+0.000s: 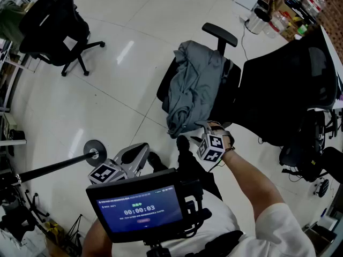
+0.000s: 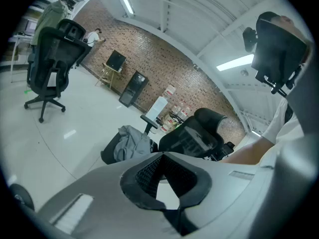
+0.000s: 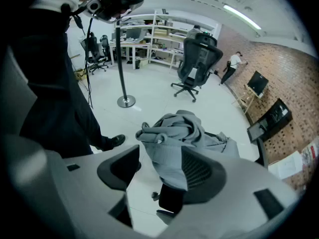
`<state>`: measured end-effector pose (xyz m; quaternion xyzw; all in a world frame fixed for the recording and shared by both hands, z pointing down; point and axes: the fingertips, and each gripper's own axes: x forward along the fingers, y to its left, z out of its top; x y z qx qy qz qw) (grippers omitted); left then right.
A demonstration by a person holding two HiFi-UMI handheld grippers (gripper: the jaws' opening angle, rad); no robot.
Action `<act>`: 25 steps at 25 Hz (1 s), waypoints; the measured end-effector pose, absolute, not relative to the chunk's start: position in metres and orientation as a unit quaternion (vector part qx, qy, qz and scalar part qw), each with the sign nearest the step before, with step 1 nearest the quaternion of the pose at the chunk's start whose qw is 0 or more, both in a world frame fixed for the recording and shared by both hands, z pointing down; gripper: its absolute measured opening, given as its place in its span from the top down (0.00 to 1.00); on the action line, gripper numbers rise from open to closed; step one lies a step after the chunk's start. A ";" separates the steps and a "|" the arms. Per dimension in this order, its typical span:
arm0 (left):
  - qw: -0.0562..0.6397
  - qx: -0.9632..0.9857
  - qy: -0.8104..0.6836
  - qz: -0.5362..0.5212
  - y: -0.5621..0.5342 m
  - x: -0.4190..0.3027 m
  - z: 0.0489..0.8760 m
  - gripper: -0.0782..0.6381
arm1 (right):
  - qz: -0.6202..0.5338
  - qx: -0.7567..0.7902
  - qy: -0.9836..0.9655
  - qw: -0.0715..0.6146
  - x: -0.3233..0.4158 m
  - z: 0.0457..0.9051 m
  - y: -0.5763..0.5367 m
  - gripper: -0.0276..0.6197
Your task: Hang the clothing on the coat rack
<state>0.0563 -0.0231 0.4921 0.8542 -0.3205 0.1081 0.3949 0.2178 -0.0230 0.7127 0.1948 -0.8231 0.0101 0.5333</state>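
Note:
A grey garment (image 1: 190, 84) lies crumpled over the seat of a black office chair (image 1: 225, 36). My right gripper (image 1: 201, 127) points steeply down at the garment's near lower edge. In the right gripper view the jaws of my right gripper (image 3: 159, 156) stand wide apart with a fold of the garment (image 3: 172, 138) hanging between them; the pads do not press on it. My left gripper (image 1: 142, 149) is held low at the left, shut with nothing in it, as the left gripper view shows (image 2: 162, 159). The coat rack's pole (image 1: 48, 168) rises from its round base (image 1: 94, 153) left of me.
A second black office chair (image 1: 56, 25) stands at the far left. A large mesh chair back (image 1: 292, 84) and a cluttered desk (image 1: 327, 42) close off the right. My feet (image 1: 182, 143) stand just before the chair. A timer screen (image 1: 139, 208) hangs at my chest.

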 end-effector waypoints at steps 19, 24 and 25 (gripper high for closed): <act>0.403 0.825 -0.380 0.114 -0.038 0.063 0.507 0.89 | -0.249 -0.056 -0.721 0.644 0.220 0.777 -0.054 0.49; 0.403 0.818 -0.393 0.115 -0.036 0.065 0.507 0.89 | -0.236 -0.081 -0.719 0.648 0.217 0.783 -0.054 0.49; 0.403 0.818 -0.395 0.114 -0.036 0.065 0.507 0.89 | -0.234 -0.085 -0.719 0.648 0.218 0.783 -0.054 0.49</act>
